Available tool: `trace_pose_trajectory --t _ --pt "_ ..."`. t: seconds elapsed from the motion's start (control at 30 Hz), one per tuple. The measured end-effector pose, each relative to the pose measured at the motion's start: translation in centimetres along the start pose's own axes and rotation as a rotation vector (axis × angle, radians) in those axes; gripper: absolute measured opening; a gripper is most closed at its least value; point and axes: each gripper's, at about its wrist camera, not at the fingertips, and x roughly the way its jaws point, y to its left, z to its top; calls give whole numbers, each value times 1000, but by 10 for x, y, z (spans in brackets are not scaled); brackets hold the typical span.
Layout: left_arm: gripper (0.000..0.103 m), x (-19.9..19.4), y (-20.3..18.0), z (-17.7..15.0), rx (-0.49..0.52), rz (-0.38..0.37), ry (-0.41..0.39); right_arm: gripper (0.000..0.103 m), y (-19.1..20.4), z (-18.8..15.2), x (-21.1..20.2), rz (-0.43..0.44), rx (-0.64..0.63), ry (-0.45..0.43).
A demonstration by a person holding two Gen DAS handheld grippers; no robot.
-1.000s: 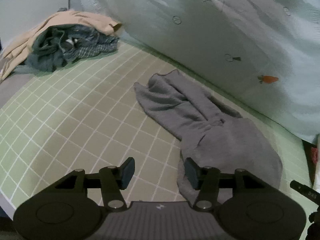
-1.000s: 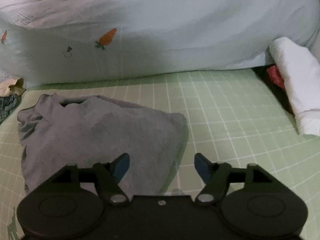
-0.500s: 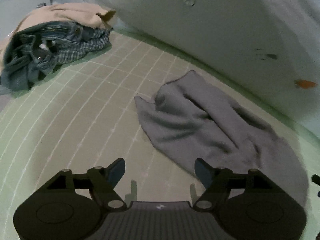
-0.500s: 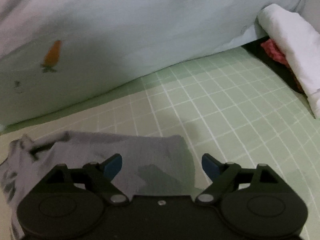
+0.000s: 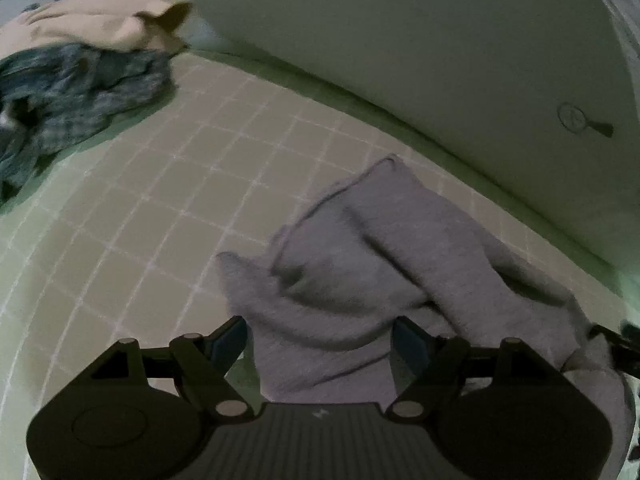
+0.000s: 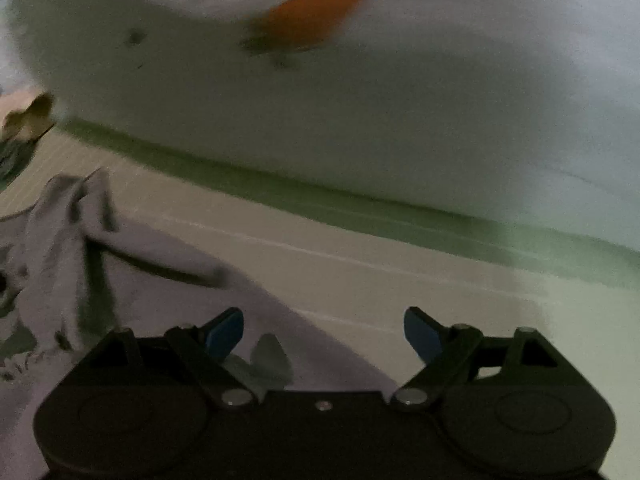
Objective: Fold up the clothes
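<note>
A crumpled grey garment [image 5: 360, 264] lies on the green checked sheet [image 5: 168, 208]. In the left wrist view my left gripper [image 5: 320, 344] is open, low over the garment's near left corner, and the cloth lies between its fingers. In the right wrist view the same grey garment [image 6: 160, 280] fills the lower left. My right gripper [image 6: 324, 332] is open, low over the garment's right edge, with its left finger over the cloth and its right finger over bare sheet.
A heap of clothes, beige on top [image 5: 100, 24] and dark plaid below [image 5: 80, 92], lies at the far left. A pale quilt with a carrot print [image 6: 316, 12] runs along the back [image 5: 440, 40].
Both grippers have dropped and moved forward, close to the grey garment. The left gripper's fingers have opened wider and now straddle the cloth's corner. The garment lies much as before.
</note>
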Motion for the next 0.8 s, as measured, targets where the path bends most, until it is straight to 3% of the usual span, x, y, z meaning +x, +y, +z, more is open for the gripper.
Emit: trace_pose_trajectory --t 0.07,0.1,0.17,0.23,0.47,0.57,0.7,0.8 --pt "78 6 -4 2 10 13 -1 87 8 4 7 31 -11 7" --pt "71 7 -5 3 6 15 -2 82 11 6 10 49 -13 12" --pt "51 9 -5 4 -1 20 -4 60 14 8 14 93 -8 21" --pt "15 9 -5 4 -2 20 -9 2 11 10 13 110 0 12" --pt "4 -8 8 5 20 33 -83 1 -35 -7 -26 23 129 -68" --pt "4 -18 20 10 15 76 -111 1 -55 -23 -52 -137 132 -89" --pt "4 -28 41 21 -4 122 -151 1 -105 -49 -95 -317 279 -124" --pt "4 -37 54 35 2 181 -200 1 -143 -66 -126 -528 378 -149"
